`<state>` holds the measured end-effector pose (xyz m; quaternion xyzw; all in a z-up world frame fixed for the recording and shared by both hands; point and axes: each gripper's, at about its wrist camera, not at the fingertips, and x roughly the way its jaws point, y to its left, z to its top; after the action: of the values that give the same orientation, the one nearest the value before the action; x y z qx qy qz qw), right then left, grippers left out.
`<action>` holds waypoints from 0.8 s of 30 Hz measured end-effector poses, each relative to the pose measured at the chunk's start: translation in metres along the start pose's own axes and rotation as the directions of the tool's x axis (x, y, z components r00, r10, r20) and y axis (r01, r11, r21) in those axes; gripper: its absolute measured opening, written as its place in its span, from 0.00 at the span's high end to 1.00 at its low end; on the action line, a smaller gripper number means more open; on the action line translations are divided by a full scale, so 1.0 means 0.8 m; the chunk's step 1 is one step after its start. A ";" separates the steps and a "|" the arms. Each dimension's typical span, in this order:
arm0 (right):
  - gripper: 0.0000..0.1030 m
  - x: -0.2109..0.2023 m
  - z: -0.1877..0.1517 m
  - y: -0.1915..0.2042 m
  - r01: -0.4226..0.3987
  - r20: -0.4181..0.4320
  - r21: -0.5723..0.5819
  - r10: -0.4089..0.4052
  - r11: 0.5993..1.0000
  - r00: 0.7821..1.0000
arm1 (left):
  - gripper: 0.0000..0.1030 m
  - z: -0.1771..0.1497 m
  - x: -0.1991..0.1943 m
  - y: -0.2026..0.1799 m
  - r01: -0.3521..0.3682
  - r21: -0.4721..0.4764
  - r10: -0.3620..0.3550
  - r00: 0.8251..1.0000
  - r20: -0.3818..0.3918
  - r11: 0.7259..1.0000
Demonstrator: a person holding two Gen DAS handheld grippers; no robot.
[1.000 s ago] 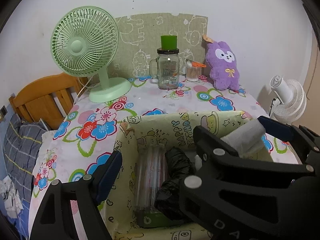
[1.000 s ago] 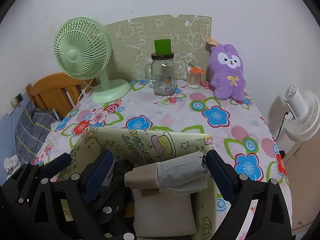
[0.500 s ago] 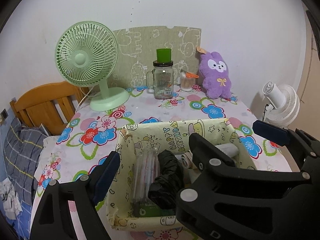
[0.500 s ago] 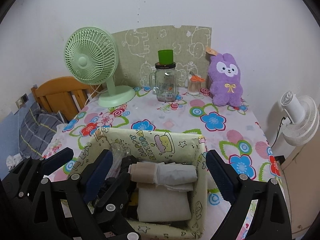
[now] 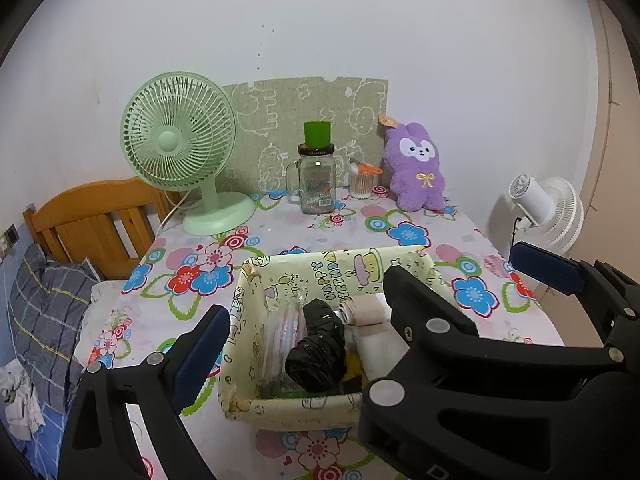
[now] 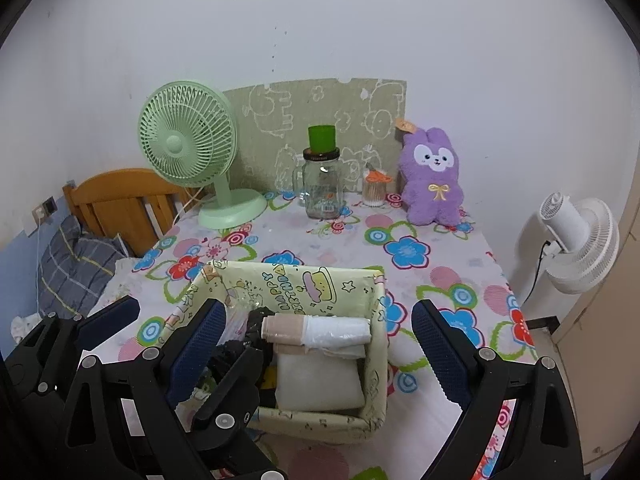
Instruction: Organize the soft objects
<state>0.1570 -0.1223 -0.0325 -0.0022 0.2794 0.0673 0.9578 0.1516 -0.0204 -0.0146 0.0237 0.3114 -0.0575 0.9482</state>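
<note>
Both grippers (image 6: 316,354) (image 5: 368,292) gaped empty, frame bottom. Bag roll (image 6: 316,330) in box (image 6: 378,356) looked light, squashy; grip mid-roll.

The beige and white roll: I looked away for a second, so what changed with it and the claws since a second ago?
The right claw let go of the beige and white roll, which now lies in the yellow box on the cream pad. Both claws pulled back and up, open; the left claw holds nothing. Fan, jar and plush stayed put.
</note>
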 end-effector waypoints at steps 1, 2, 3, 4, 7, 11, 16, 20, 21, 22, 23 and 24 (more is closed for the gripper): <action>0.07 -0.004 -0.001 -0.001 0.001 0.004 0.002 -0.001 1.000 1.000 | 0.06 -0.001 -0.004 -0.001 0.000 0.002 0.000 1.000 0.005 1.000; 0.07 -0.008 -0.001 -0.001 0.003 0.007 0.003 -0.003 1.000 1.000 | 0.05 -0.001 -0.007 -0.002 0.000 0.004 0.000 1.000 0.009 1.000; 0.07 -0.014 -0.003 -0.001 0.005 0.013 0.005 -0.005 1.000 1.000 | 0.05 -0.002 -0.011 -0.003 0.000 0.005 0.000 1.000 0.013 1.000; 0.06 -0.018 -0.004 -0.001 0.008 0.017 0.006 -0.008 1.000 1.000 | 0.05 -0.003 -0.014 -0.005 -0.001 0.007 0.001 1.000 0.017 1.000; 0.05 -0.032 -0.007 -0.001 0.015 0.030 0.007 -0.015 1.000 0.999 | 0.03 -0.006 -0.026 -0.007 -0.004 0.008 0.004 1.000 0.029 1.000; 0.03 -0.050 -0.013 -0.002 0.019 0.047 0.011 -0.019 1.000 0.999 | 0.03 -0.011 -0.039 -0.009 -0.007 0.009 0.006 0.999 0.042 1.000; 0.01 -0.072 -0.021 -0.004 0.026 0.064 0.020 -0.027 0.999 0.998 | 0.01 -0.016 -0.059 -0.011 -0.003 0.009 0.002 0.998 0.063 1.000; 0.01 -0.092 -0.026 -0.005 0.037 0.087 0.029 -0.039 0.999 0.995 | 0.00 -0.021 -0.077 -0.011 0.000 0.010 -0.001 0.996 0.087 1.000; 0.01 -0.098 -0.028 -0.006 0.039 0.093 0.032 -0.042 0.999 0.995 | 0.00 -0.022 -0.081 -0.012 0.002 0.010 -0.002 0.996 0.091 1.000; 0.01 -0.104 -0.031 -0.007 0.042 0.100 0.037 -0.045 0.998 0.994 | 0.00 -0.024 -0.086 -0.012 0.001 0.011 -0.002 0.995 0.096 1.000; 0.01 -0.109 -0.033 -0.008 0.044 0.104 0.042 -0.048 0.998 0.993 | 0.00 -0.025 -0.089 -0.013 0.001 0.011 -0.002 0.995 0.099 1.000; 0.00 -0.113 -0.034 -0.009 0.046 0.106 0.046 -0.050 0.998 0.993 | 0.00 -0.027 -0.093 -0.013 0.001 0.011 -0.002 0.995 0.103 1.000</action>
<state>0.0680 -0.1422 -0.0076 0.0155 0.2286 0.0382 0.9726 0.0782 -0.0218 0.0120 0.0255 0.2619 -0.0608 0.9629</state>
